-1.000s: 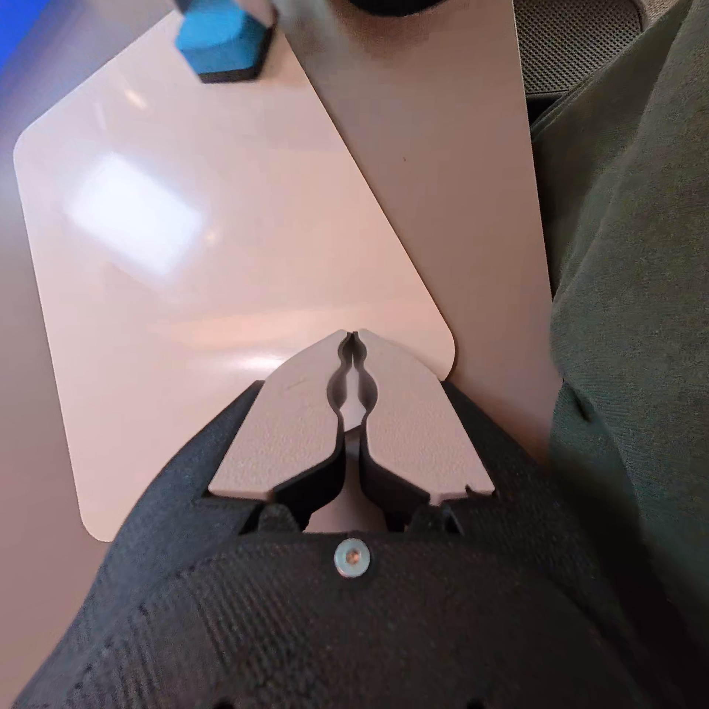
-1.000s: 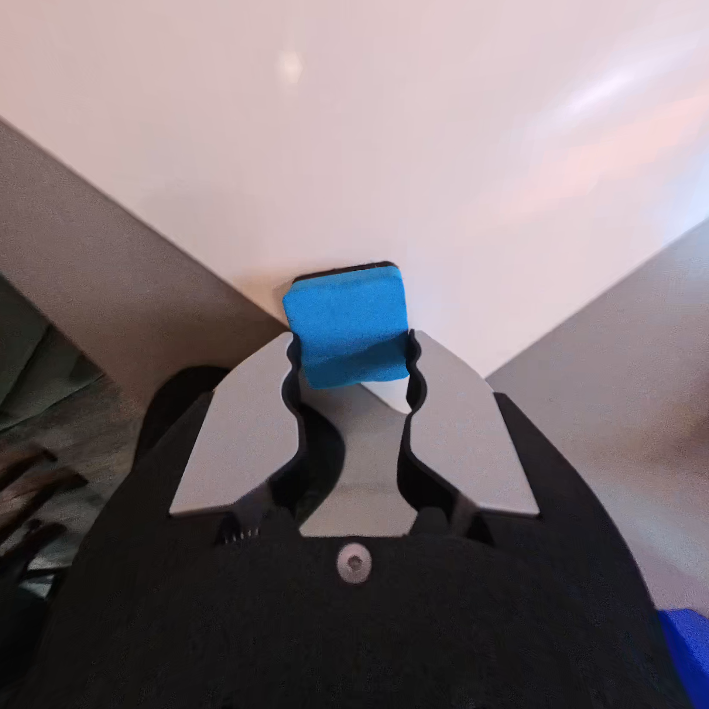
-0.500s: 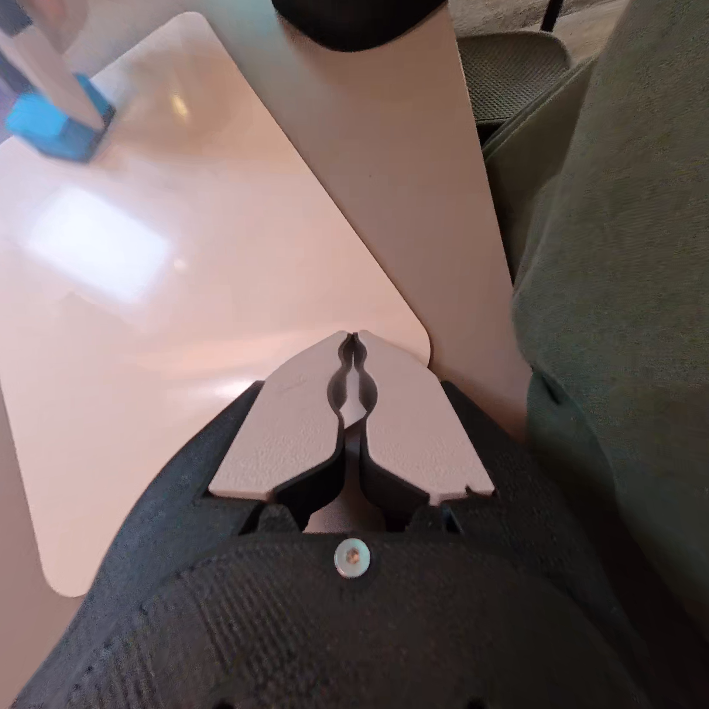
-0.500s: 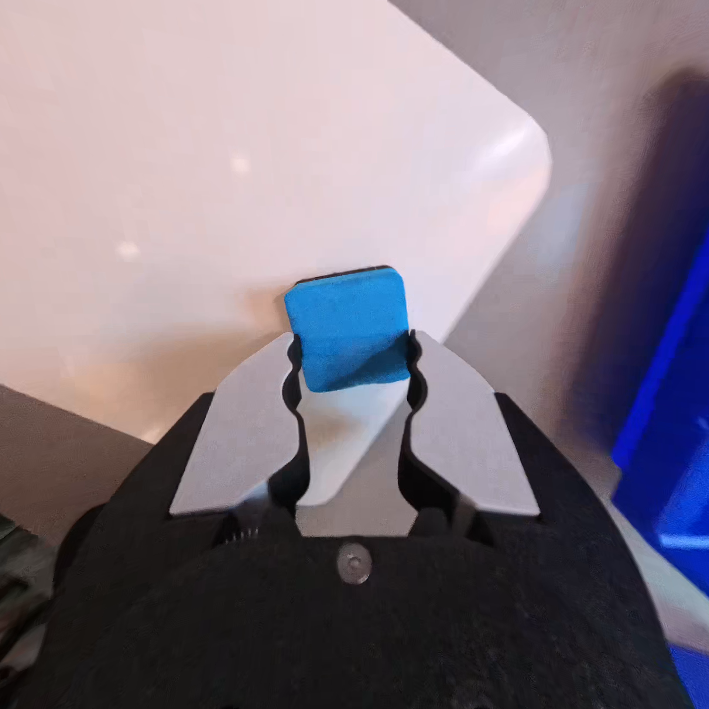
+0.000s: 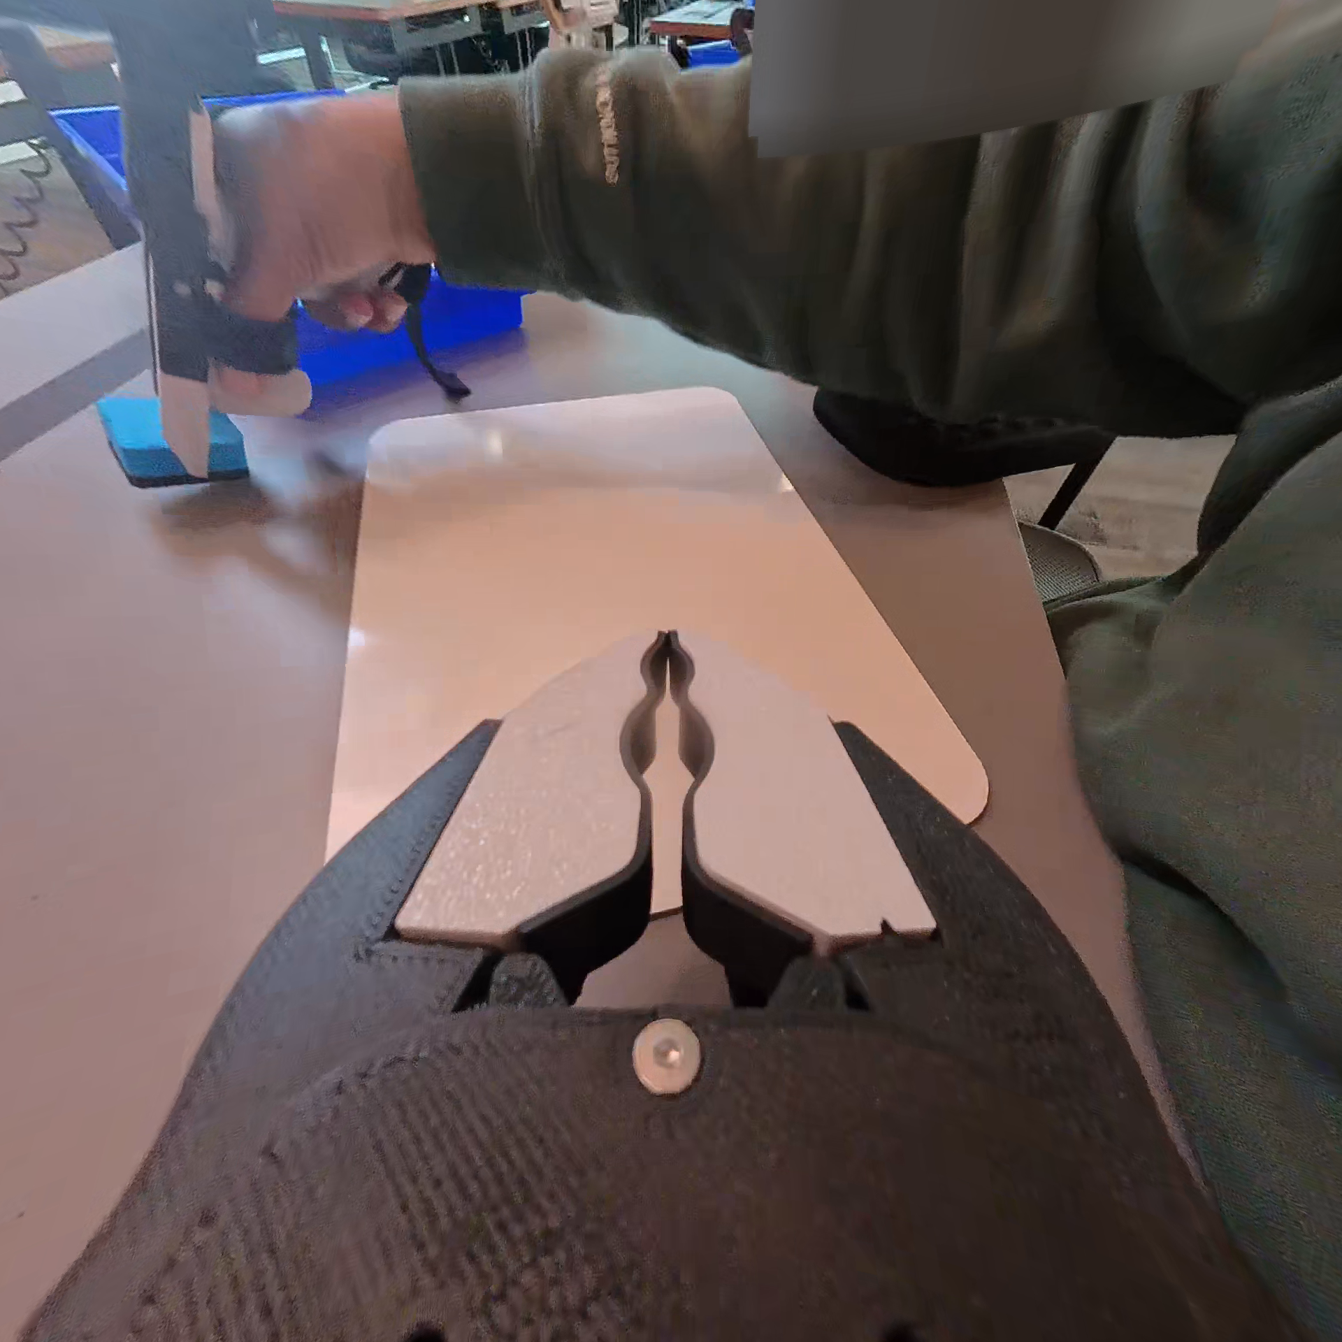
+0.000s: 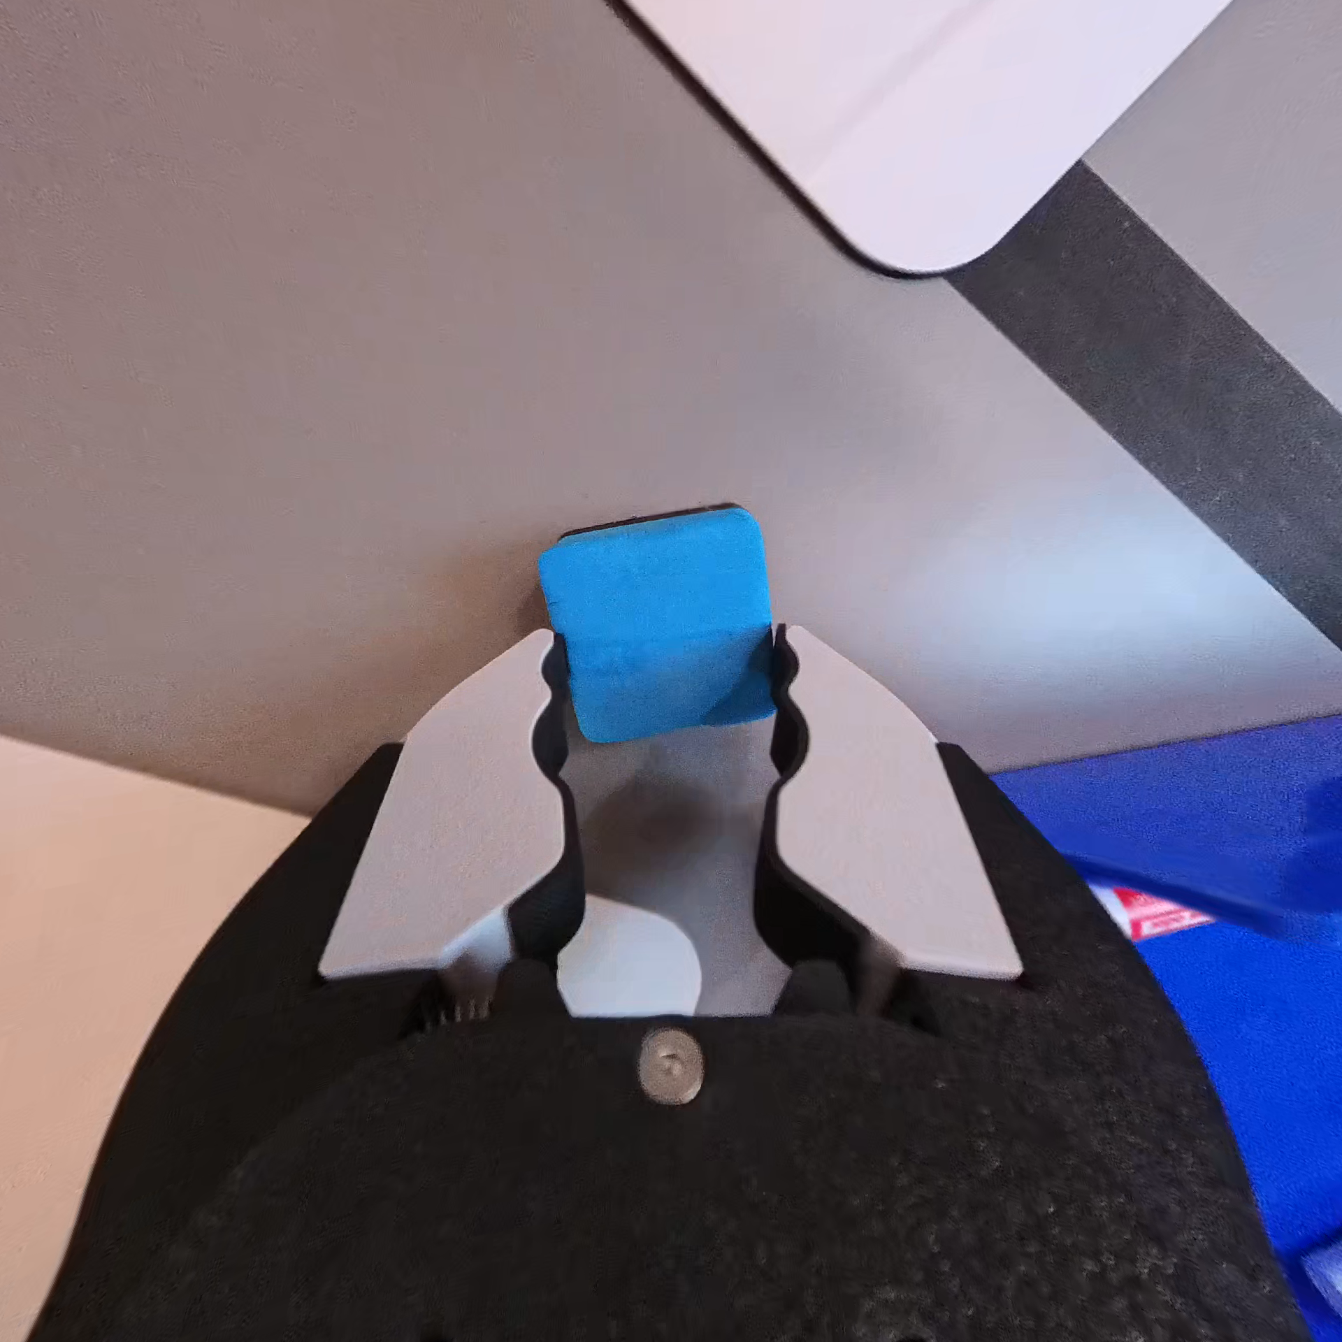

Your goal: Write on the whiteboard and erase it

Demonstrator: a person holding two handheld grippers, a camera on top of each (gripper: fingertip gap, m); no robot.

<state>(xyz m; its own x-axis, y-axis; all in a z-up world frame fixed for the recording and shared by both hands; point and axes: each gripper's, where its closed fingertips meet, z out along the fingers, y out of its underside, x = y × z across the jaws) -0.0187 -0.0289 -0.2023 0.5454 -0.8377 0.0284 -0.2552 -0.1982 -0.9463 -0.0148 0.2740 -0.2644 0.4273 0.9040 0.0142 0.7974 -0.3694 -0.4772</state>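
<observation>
Two tools share the work, and each is posed for its own job. The right tool grips a blue eraser across its two sides, both fingers pressed against the foam, so that the dark felt underside faces down. In the left wrist view the eraser sits flat on the bench, just off the far left corner of the whiteboard, with the right tool standing upright over it in the person's hand. That upright hold probably keeps the felt level against whatever surface it meets.

The whiteboard lies flat on the bench near the person, and no marks show on its glossy face, so the wiping looks done and the eraser seems to be set down or parked beside the board. A blue bin stands behind the hand, close enough that the tool must stay clear of it when lifted.

The left tool is fully closed with nothing between its tips, low over the near end of the board. I judge it is there to steady the board or simply wait; whether it touches the board cannot be told.
</observation>
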